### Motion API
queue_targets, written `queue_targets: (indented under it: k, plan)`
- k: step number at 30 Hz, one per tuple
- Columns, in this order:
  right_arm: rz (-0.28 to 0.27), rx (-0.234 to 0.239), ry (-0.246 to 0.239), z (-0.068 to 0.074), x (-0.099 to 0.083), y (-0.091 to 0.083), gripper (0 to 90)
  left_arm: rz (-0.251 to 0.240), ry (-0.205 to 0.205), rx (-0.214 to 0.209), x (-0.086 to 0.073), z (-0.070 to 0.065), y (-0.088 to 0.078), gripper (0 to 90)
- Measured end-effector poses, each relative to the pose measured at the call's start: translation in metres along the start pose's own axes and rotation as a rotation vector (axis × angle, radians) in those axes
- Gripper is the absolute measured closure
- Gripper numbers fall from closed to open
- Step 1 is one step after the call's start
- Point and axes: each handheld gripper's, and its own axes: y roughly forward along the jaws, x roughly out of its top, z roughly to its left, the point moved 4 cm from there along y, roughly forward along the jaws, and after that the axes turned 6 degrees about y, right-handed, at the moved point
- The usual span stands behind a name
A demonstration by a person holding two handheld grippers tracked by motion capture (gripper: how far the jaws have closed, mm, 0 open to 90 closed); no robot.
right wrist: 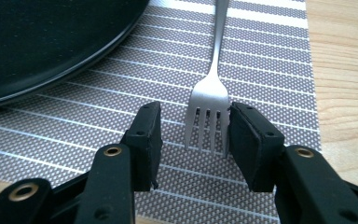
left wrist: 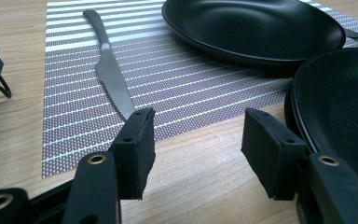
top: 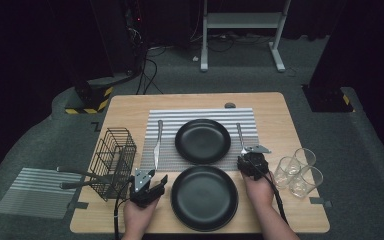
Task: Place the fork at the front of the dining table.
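The right gripper [right wrist: 193, 128] stands with its jaws apart around the tines of the silver metal fork [right wrist: 209, 100], which lies on the grey striped placemat [right wrist: 270, 60] beside the black round plate [right wrist: 42, 42]; the right jaw is at the tines, the left one apart. The left gripper [left wrist: 196, 144] rests with wide, empty jaws over the wooden bench [left wrist: 200, 182], near the tip of the silver table knife [left wrist: 112, 77].

Both forearms enter from the bottom of the high view. The left black two-jaw gripper [top: 147, 186] rests low, jaws parted. The right black two-jaw gripper [top: 252, 161] points forward, jaws apart.
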Motion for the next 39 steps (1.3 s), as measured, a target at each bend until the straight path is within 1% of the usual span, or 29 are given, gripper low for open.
queue_targets:
  k: [1, 3, 4, 6, 10, 12, 13, 14, 17, 18, 19, 20, 21, 24, 25, 26, 27, 28, 31, 33, 35, 37, 39]
  plan:
    - [-0.004, 0.002, -0.007, 0.000, 0.000, 0.000, 54.3, -0.001, 0.001, 0.000, 0.000, 0.000, 0.000, 44.1]
    - [-0.002, 0.005, 0.002, 0.002, 0.000, 0.000, 54.4, 0.000, 0.001, 0.000, 0.000, 0.000, 0.000, 44.1]
    - [0.012, 0.009, -0.001, 0.002, 0.000, -0.001, 54.4, -0.002, 0.003, -0.003, 0.000, 0.000, 0.000, 44.1]
    - [-0.006, 0.005, -0.008, 0.002, 0.000, 0.001, 54.4, -0.002, 0.003, -0.003, 0.000, 0.000, 0.000, 44.1]
    - [-0.005, 0.006, -0.013, 0.003, 0.000, 0.001, 55.7, -0.002, 0.003, -0.004, 0.000, 0.000, 0.000, 44.1]
    - [0.008, 0.013, -0.014, 0.002, 0.000, -0.002, 55.3, -0.002, 0.002, -0.004, 0.000, 0.000, 0.000, 44.1]
    - [0.003, 0.013, -0.008, 0.002, 0.001, -0.002, 55.2, -0.001, 0.002, -0.004, 0.000, 0.000, 0.000, 44.0]
    - [-0.018, 0.010, -0.005, 0.002, 0.002, -0.002, 55.0, -0.001, 0.003, -0.005, 0.000, 0.000, 0.000, 44.1]
    - [-0.026, 0.014, -0.010, 0.003, 0.003, -0.006, 54.6, 0.003, 0.003, -0.001, 0.000, 0.000, 0.000, 44.1]
    - [-0.025, 0.018, -0.022, 0.002, 0.004, -0.008, 54.6, 0.003, 0.004, -0.002, 0.000, 0.000, 0.000, 44.1]
    - [-0.028, 0.019, -0.014, 0.003, 0.004, -0.009, 54.5, 0.004, 0.004, -0.001, 0.000, 0.000, 0.000, 44.1]
    - [-0.048, 0.017, -0.019, 0.003, 0.005, -0.010, 54.5, 0.004, 0.004, -0.001, 0.000, 0.000, 0.000, 44.0]
    - [-0.044, 0.023, -0.020, 0.003, 0.005, -0.013, 54.5, 0.003, 0.004, 0.000, 0.000, 0.000, 0.000, 44.1]
    - [-0.073, 0.045, -0.028, 0.005, 0.007, -0.021, 54.3, 0.004, 0.003, 0.000, 0.000, 0.000, 0.000, 44.1]
    - [-0.077, 0.055, -0.037, 0.005, 0.008, -0.024, 54.2, 0.003, 0.004, 0.000, 0.000, 0.000, 0.000, 44.1]
    - [-0.088, 0.063, -0.033, 0.006, 0.007, -0.026, 54.7, 0.004, 0.005, 0.000, 0.000, 0.000, 0.000, 44.1]
    - [-0.070, 0.076, -0.044, 0.006, 0.007, -0.030, 55.0, 0.004, 0.003, -0.001, 0.000, 0.000, 0.000, 44.1]
    - [-0.077, 0.083, -0.039, 0.007, 0.006, -0.032, 55.3, 0.003, 0.005, -0.004, 0.000, 0.000, 0.000, 44.1]
    - [-0.092, 0.107, -0.058, 0.008, 0.004, -0.039, 56.0, 0.004, 0.003, 0.001, 0.000, 0.000, 0.000, 44.0]
    - [-0.091, 0.124, -0.073, 0.007, 0.001, -0.045, 56.9, 0.004, 0.004, 0.003, 0.000, 0.000, 0.000, 44.1]
    - [-0.102, 0.132, -0.076, 0.006, -0.001, -0.048, 58.1, 0.005, 0.004, 0.005, 0.000, 0.000, 0.000, 44.1]
    - [-0.100, 0.144, -0.076, 0.005, -0.004, -0.052, 58.2, 0.007, 0.009, 0.009, 0.000, 0.001, 0.000, 45.0]
    - [-0.097, 0.152, -0.088, 0.004, -0.007, -0.056, 58.3, 0.009, 0.007, 0.015, 0.000, 0.001, 0.000, 46.1]
